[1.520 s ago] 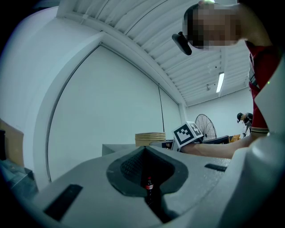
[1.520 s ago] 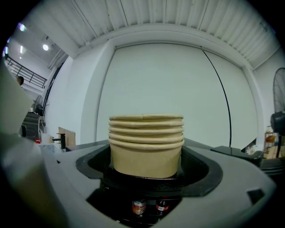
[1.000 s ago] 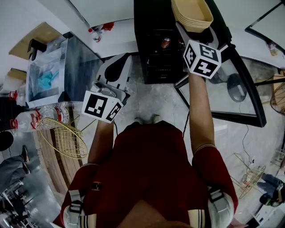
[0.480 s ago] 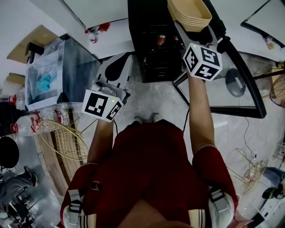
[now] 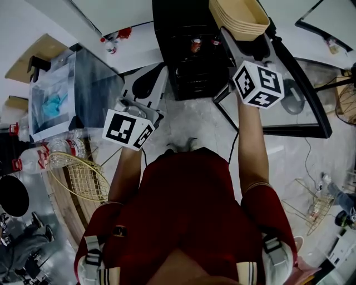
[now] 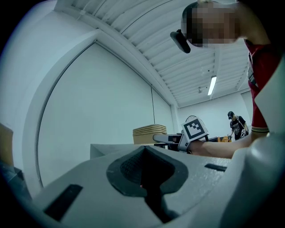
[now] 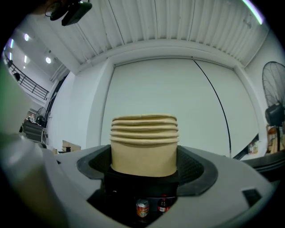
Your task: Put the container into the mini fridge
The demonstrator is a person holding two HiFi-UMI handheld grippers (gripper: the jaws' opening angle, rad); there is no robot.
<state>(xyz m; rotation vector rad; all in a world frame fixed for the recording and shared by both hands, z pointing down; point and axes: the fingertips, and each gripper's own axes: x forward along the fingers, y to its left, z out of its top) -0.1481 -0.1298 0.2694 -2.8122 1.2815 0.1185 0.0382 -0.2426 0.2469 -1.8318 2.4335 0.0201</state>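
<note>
Head view, container: the stack of tan bowls that makes up your container [image 5: 238, 16] is in your right gripper [image 5: 245, 40], just right of the mini fridge [image 5: 189, 55] and not yet inside it.
Head view, advice: the fridge stands open with its glass door [image 5: 300, 114] swung out to its right; I judge you should lower the container to a free shelf, keep it level and go in straight between door and fridge; park your left gripper [image 5: 151, 78] where it is, left of the fridge.
Head view, writing: only black-and-white square patterns on the two marker cubes; no words to read.
Left gripper view, jaws: your left gripper [image 6: 143, 164] has its jaws fully together with nothing between them; the container [image 6: 150, 133] shows far off, beyond them.
Left gripper view, writing: none.
Right gripper view, jaws: your right gripper [image 7: 144, 173] is clamped on the base of the container [image 7: 144, 142], one pad on each side, the stack upright.
Right gripper view, advice: a can [image 7: 142, 208] and a small bottle [image 7: 163, 204] stand inside the fridge [image 7: 129, 189] below the container; pick a spot beside them, and let go only once the base rests flat.
Right gripper view, writing: the can and bottle carry labels, too small to read.
</note>
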